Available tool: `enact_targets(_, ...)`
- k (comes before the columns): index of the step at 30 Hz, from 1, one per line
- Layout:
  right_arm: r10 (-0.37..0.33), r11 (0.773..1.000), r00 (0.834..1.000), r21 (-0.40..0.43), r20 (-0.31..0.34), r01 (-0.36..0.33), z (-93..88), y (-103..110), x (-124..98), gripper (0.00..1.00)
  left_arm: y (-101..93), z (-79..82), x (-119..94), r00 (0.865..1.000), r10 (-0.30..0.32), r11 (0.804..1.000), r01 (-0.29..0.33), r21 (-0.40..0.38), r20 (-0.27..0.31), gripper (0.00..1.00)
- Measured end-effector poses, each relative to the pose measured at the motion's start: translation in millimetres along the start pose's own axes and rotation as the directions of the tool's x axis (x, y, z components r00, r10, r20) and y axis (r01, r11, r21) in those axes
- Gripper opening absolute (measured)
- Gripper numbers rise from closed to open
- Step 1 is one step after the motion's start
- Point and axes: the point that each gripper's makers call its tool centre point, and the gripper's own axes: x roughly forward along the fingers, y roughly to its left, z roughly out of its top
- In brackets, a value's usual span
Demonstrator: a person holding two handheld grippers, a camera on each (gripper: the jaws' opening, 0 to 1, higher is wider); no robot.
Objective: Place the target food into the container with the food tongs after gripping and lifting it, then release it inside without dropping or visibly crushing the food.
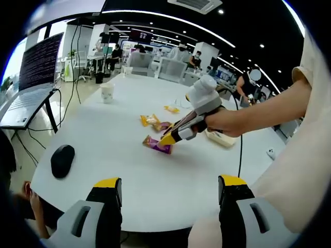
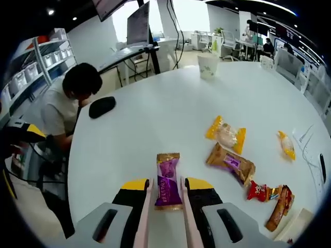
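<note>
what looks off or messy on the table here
Nothing spilled or damaged. Wrapped snacks lie loosely scattered on the white table; the right gripper has its fingers either side of the purple snack packet, which looks uncrushed. The left gripper is open.

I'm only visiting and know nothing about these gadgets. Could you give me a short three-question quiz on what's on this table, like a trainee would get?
1. True or false: the right gripper has its fingers on either side of the purple snack packet.
2. Multiple choice: what lies at the table edge near the seated person? A) a black mouse B) a spoon C) a book
3. Fill in: the left gripper is ____, with nothing between its fingers.

Key: 1 true; 2 A, the black mouse; 3 open.
</note>
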Motion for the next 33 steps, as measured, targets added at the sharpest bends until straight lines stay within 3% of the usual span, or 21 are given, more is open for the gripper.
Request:
enact_targets(20, -0.001, 0.999, 1.0, -0.046, -0.025, -0.001, 0.1, 3.5, 5.9, 0.25, 0.0, 0.0, -7.8, 1.0, 0.025, 1.0, -0.025, -0.018, 0.0, 0.76)
enact_targets(26, -0.01, 0.995, 0.999, -0.103, -0.035, 0.006, -0.2, 5.0, 6.0, 0.24, 1.0, -0.3, -8.1, 1.0, 0.03, 0.999, -0.029, -0.027, 0.003, 0.76)
enact_targets(33, 0.011, 0.998, 0.999, -0.056, -0.045, -0.014, -2.5, 6.4, 5.0, 0.21, 2.9, -0.3, -8.6, 0.999, 0.035, 0.999, -0.035, -0.034, 0.009, 0.75)
